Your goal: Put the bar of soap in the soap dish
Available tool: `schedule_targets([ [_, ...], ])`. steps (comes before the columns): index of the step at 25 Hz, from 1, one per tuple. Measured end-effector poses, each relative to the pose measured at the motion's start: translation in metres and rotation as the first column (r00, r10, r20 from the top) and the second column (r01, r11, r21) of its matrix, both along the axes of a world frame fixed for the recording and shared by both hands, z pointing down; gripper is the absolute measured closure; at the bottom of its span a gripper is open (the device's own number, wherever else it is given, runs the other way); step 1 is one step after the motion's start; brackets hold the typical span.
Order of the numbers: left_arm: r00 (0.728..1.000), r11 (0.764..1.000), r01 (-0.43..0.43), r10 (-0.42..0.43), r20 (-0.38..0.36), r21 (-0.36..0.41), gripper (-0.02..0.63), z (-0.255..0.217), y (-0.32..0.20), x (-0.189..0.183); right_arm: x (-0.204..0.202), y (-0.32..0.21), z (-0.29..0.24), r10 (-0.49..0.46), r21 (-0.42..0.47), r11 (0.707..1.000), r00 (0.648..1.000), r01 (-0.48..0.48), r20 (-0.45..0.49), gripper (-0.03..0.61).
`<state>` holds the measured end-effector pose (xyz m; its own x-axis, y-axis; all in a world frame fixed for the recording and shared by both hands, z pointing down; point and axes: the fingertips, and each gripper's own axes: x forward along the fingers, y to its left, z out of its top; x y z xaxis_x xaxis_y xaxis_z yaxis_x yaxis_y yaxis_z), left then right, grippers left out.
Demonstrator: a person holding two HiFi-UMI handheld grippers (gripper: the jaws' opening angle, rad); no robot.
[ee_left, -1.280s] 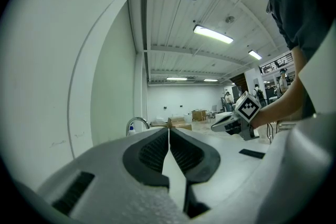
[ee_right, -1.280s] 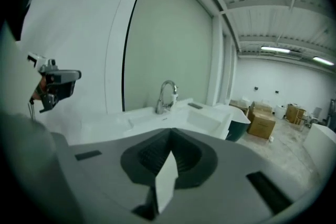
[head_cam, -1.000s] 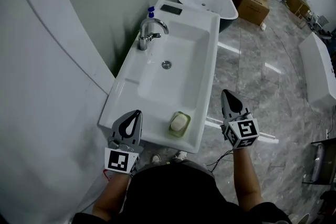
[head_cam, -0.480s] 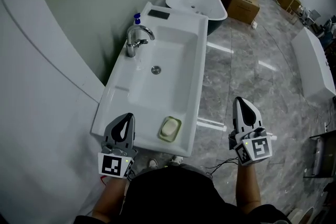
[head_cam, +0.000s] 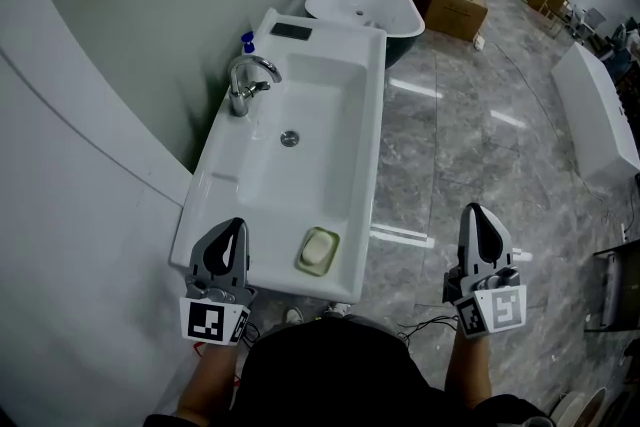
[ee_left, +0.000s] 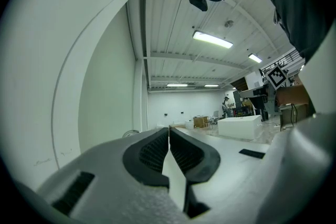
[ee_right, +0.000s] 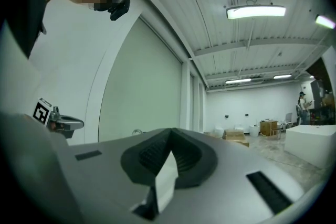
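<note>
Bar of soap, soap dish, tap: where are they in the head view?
bar of soap [head_cam: 317, 249], head view, middle of its top.
soap dish [head_cam: 311, 271], head view, its near rim.
tap [head_cam: 241, 90], head view, its upright body.

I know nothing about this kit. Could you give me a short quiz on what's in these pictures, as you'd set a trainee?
1. True or false: the bar of soap already lies in the soap dish.
2. Where does the soap dish stand? A: on the washbasin, at the end nearest the person. B: beside the tap. C: on the floor.
3. Are the jaws of the left gripper and the right gripper open or shut, and do they hold anything?

Key: 1 true; 2 A; 3 both shut, holding nothing.
</note>
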<state>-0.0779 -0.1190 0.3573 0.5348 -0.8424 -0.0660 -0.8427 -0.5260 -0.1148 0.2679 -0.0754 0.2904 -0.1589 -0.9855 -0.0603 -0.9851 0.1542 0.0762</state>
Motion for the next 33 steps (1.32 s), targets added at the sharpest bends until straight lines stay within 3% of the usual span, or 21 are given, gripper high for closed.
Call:
schedule_targets([
  [33,1.000,1.000,0.009,-0.009,-0.002,-0.011,0.589,0.000,0.011,-0.009,-0.034,-0.002,0.005,-0.030,0.013,0.999,0.997,0.031,-0.069,0.566],
])
